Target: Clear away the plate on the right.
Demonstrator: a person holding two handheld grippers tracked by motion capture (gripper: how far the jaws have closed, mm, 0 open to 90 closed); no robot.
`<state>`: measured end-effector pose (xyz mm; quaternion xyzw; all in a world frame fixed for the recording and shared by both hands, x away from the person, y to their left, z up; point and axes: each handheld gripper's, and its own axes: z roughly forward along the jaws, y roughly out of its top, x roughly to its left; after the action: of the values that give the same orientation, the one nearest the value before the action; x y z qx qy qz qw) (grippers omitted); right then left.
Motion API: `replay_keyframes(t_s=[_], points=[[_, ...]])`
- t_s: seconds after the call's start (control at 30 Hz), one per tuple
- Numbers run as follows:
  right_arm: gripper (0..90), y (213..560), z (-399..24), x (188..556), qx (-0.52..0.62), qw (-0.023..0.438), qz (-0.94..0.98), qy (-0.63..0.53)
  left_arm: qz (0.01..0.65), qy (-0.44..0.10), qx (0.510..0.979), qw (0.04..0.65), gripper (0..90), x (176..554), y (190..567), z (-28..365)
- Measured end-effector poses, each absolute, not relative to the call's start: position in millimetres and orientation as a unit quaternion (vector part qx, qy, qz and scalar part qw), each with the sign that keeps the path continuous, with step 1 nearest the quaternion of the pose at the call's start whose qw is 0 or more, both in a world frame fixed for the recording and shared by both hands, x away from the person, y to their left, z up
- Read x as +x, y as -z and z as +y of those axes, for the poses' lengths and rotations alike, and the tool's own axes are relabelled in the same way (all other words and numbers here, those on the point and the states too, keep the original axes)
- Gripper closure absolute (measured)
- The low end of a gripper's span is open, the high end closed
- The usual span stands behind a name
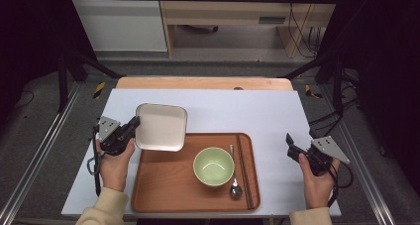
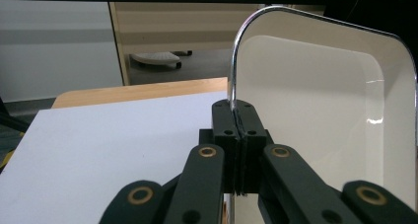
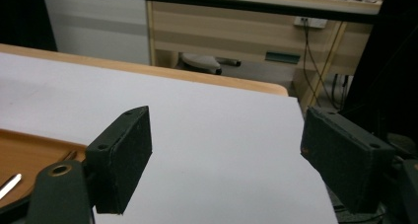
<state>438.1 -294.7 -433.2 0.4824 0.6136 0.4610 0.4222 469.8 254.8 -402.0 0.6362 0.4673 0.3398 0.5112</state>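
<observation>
A square white plate (image 1: 161,126) hangs over the white table top and the far left corner of a brown tray (image 1: 163,185). My left gripper (image 1: 134,123) is shut on the plate's left rim; in the left gripper view the jaws meet on the thin edge (image 2: 238,120) of the plate (image 2: 320,100). On the tray stand a green bowl (image 1: 213,165), a metal spoon (image 1: 235,188) and dark chopsticks (image 1: 243,170). My right gripper (image 1: 291,145) is to the right of the tray, open (image 3: 226,155), with only bare table between its pads.
The white table top (image 1: 247,111) has free room behind and to the right of the tray. Its wooden far edge (image 1: 203,83) meets a floor with a cabinet and cables. Metal rails run along both sides. The tray's corner (image 3: 19,145) lies left of my right jaws.
</observation>
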Motion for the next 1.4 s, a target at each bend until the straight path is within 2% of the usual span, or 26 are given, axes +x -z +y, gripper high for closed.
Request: replay_keyframes(t_s=[0.3,0.5,0.57,0.87,1.4], points=[[11.7,436,-293,442,0.491,0.403,0.622,-0.457,0.472,-0.328,0.643,0.506,89.1,464,413,258],[11.7,438,-291,443,0.492,0.404,0.626,-0.449,0.475,-0.315,0.649,0.504,89.1,456,419,260],[11.7,439,-290,444,0.492,0.403,0.627,-0.449,0.478,-0.292,0.653,0.51,89.1,454,423,261],[11.5,440,-290,445,0.499,0.403,0.625,-0.444,0.463,-0.28,0.681,0.494,89.1,449,430,255],[11.1,444,-290,448,0.51,0.395,0.629,-0.434,0.47,-0.213,0.718,0.467,88.6,467,438,252]])
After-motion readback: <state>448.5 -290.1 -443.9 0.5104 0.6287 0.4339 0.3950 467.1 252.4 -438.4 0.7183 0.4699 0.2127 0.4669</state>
